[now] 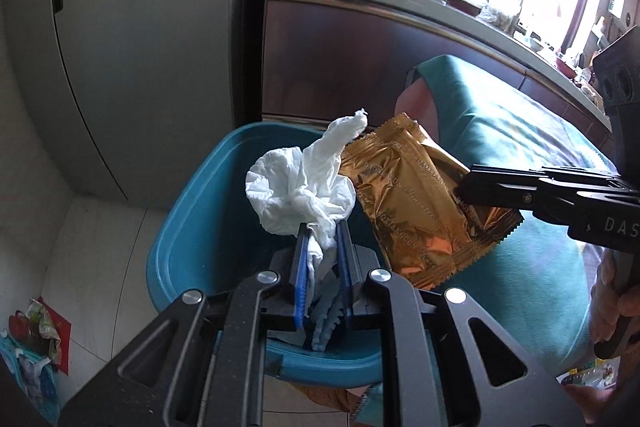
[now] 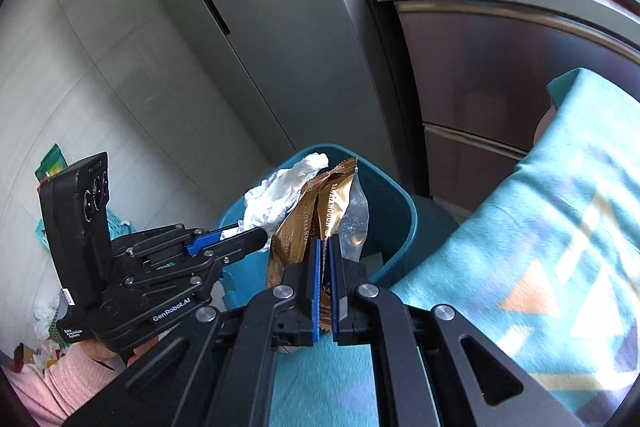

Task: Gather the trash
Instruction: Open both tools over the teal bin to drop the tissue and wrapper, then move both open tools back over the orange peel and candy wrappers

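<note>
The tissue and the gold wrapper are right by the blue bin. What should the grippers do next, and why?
Probably open both and let go. The left gripper pinches the tissue and the right gripper pinches the gold wrapper, and both seem to hang over the open blue bin, so they would likely drop inside.

2 grippers point(image 1: 323, 227) point(image 2: 325, 241), 1 white tissue point(image 1: 296, 183), 1 gold wrapper point(image 1: 412, 203), 1 blue bin point(image 1: 188, 227)

The left claw point(image 2: 262, 241) carried "GenRobot.AI" in white on its body, with a small white label reading "Data Acquisition System" nearer its handle. The right claw point(image 1: 460, 189) showed the letters "DAS" at the picture's right edge. The gold wrapper point(image 1: 416, 203) bore repeated gold lettering, too creased to read surely.
</note>
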Demonstrator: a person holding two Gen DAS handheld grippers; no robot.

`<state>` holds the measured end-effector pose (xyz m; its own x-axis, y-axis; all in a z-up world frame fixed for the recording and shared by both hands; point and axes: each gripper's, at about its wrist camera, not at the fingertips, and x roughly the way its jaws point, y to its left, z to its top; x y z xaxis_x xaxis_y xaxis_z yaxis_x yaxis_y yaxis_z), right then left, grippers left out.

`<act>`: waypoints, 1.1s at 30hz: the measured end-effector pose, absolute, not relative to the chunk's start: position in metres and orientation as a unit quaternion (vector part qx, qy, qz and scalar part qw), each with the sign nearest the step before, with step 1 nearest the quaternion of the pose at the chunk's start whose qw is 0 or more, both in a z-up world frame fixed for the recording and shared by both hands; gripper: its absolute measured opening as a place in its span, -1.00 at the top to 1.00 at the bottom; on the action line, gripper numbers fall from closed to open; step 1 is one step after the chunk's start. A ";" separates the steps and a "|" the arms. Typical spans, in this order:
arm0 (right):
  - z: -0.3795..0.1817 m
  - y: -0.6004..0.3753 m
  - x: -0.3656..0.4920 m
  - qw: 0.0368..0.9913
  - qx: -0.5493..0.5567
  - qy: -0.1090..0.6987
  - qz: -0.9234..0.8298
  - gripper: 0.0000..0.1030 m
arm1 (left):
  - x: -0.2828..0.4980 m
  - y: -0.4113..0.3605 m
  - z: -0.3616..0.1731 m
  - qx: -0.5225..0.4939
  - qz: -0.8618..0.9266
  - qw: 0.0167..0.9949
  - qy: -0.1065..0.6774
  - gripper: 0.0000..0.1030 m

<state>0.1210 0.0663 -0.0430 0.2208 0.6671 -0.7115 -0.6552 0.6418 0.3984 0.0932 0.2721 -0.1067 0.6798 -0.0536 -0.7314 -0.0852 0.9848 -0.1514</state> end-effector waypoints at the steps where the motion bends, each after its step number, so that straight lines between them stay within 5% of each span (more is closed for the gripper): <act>1: -0.044 0.069 0.122 0.781 0.004 0.461 0.422 0.93 | 0.096 0.273 -0.111 -0.087 0.012 0.910 0.405 0.72; 11: -0.058 0.089 0.126 0.770 -0.011 0.478 0.423 0.78 | 0.111 0.283 -0.138 -0.122 0.012 0.896 0.427 0.66; 18: -0.060 0.078 0.127 0.772 0.009 0.474 0.424 0.66 | 0.108 0.283 -0.139 -0.130 0.015 0.898 0.420 0.39; 25: -0.044 0.037 0.112 0.791 0.020 0.438 0.427 0.29 | 0.092 0.257 -0.106 -0.094 -0.002 0.921 0.377 0.23; 33: -0.010 -0.060 0.092 0.841 0.047 0.381 0.380 0.19 | 0.077 0.189 -0.056 -0.055 -0.086 0.941 0.322 0.13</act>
<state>0.0923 -0.0602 -0.0103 0.4199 0.6760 -0.6055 -0.6042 0.7061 0.3693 0.0772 0.1888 -0.0558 0.7780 -0.1967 -0.5967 0.1262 0.9793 -0.1582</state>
